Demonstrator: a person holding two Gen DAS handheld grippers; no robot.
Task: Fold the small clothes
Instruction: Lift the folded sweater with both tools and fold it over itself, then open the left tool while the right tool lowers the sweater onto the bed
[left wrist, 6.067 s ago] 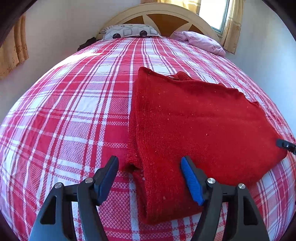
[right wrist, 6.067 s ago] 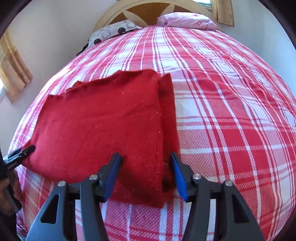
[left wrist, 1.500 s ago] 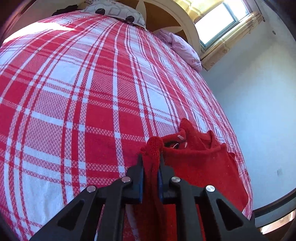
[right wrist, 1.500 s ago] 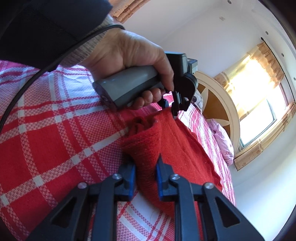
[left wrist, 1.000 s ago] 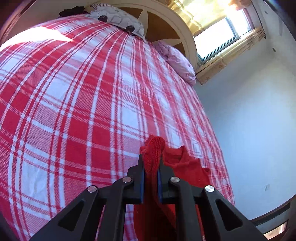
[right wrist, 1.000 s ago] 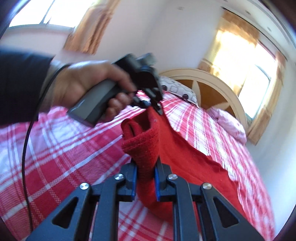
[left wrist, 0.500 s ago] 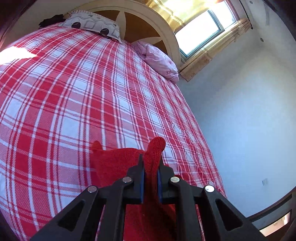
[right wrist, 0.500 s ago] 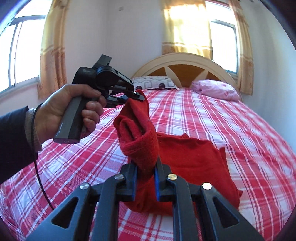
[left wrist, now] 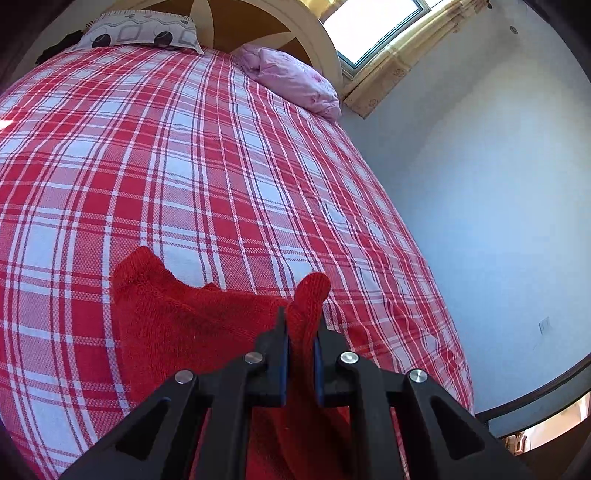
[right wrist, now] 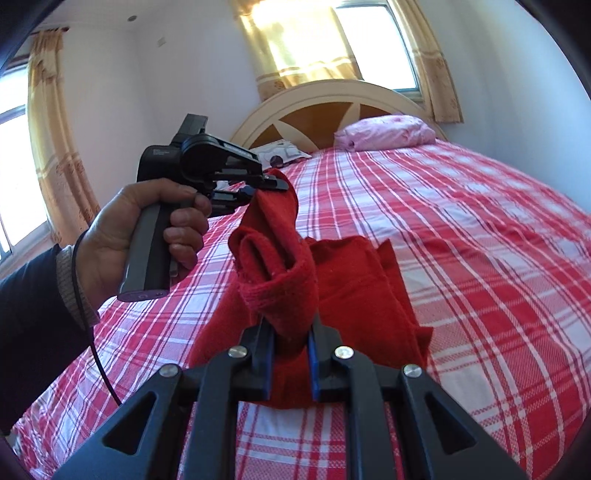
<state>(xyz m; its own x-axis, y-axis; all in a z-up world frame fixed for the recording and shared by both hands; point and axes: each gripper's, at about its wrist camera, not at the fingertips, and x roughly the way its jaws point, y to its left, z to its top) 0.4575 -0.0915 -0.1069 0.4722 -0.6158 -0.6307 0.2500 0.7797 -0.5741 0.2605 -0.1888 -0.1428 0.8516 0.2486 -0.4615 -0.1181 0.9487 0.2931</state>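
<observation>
A red knitted sweater (left wrist: 192, 325) (right wrist: 354, 280) is lifted off the plaid bed along one edge, its lower part still resting on the cover. My left gripper (left wrist: 301, 332) is shut on a bunched corner of it, which sticks up between the blue pads. In the right wrist view, my right gripper (right wrist: 290, 332) is shut on another rolled corner. That view also shows the left gripper (right wrist: 266, 186), held in a person's hand (right wrist: 147, 232), pinching the far end of the raised edge.
The bed carries a red and white plaid cover (left wrist: 184, 147) (right wrist: 480, 240). At the rounded headboard (right wrist: 332, 107) lie a pink pillow (left wrist: 295, 77) (right wrist: 388, 134) and a patterned pillow (left wrist: 140, 33). A white wall (left wrist: 498, 203) runs along the bed's right side. A cable (right wrist: 99, 362) hangs from the hand.
Both grippers, still shut on the sweater, have carried its raised edge across the bed. The right wrist view has rolled level, and more of the sweater lies spread below the left gripper.
</observation>
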